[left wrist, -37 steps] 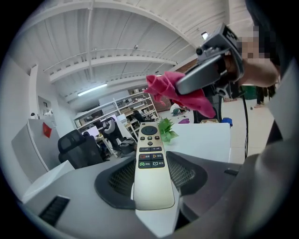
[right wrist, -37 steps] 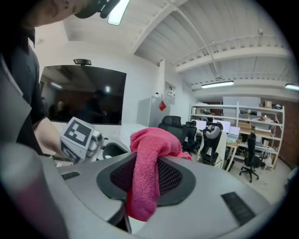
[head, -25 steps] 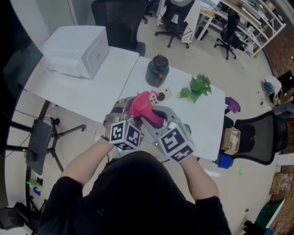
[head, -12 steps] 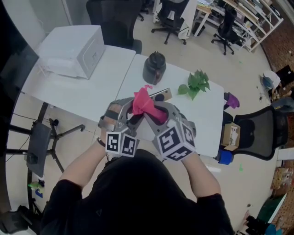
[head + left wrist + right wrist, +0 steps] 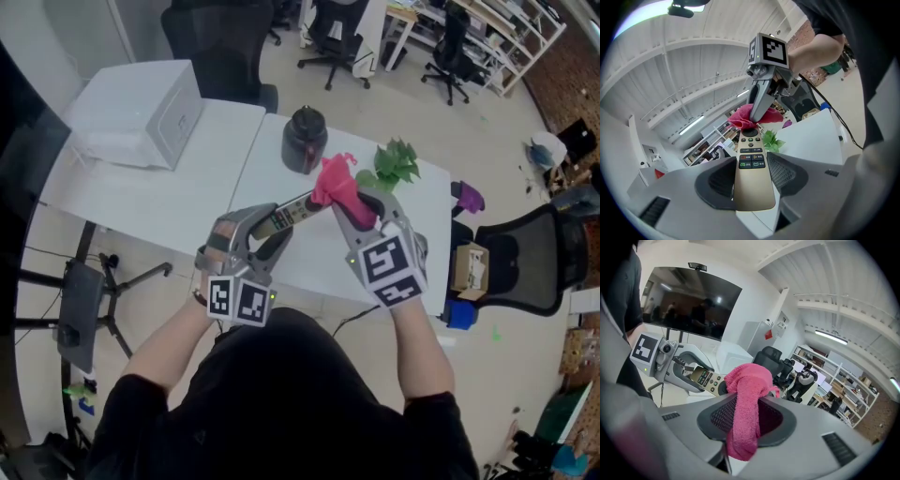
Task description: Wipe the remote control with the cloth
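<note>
Left gripper (image 5: 265, 234) is clamped on the near end of the remote control (image 5: 292, 210), held up over the table (image 5: 178, 178) edge, long axis running away from it toward the right gripper (image 5: 362, 208). That gripper pinches the pink cloth (image 5: 336, 180), which sits at the remote's far tip, apparently touching. The wipe likely runs back along that axis toward the left gripper.

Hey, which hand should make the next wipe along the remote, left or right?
Right. The right gripper is shut on the pink cloth, at the far end of the remote; the left gripper is shut on the remote, so it likely just steadies it.
</note>
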A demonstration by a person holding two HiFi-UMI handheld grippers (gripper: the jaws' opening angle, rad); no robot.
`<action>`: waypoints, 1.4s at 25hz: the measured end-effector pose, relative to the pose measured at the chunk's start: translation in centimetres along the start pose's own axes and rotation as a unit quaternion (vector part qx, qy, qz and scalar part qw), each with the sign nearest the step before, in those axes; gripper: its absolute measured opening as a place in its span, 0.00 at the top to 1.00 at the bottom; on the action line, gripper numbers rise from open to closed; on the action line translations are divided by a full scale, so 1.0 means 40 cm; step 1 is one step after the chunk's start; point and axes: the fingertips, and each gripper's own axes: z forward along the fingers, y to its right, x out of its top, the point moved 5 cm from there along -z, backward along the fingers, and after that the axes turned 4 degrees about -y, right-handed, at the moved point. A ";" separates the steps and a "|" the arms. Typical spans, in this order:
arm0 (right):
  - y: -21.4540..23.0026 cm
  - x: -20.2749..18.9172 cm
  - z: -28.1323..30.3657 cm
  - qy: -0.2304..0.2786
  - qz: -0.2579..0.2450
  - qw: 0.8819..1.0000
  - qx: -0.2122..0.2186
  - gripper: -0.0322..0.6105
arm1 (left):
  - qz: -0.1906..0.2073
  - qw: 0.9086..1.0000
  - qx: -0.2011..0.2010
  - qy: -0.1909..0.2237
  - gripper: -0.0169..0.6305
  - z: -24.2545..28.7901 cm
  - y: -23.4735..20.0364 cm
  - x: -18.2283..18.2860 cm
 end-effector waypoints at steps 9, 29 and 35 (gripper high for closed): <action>0.005 0.040 -0.066 0.071 0.033 0.997 -0.005 0.78 | -0.080 0.996 -0.026 -0.020 0.65 0.017 -0.008 -0.021; -0.214 0.057 0.023 0.013 -0.043 0.991 0.129 0.78 | -0.004 1.000 -0.009 -0.011 0.65 0.009 0.006 0.019; -0.144 0.025 0.006 0.005 -0.020 0.996 0.081 0.78 | -0.010 1.000 -0.005 -0.006 0.65 0.000 0.006 0.017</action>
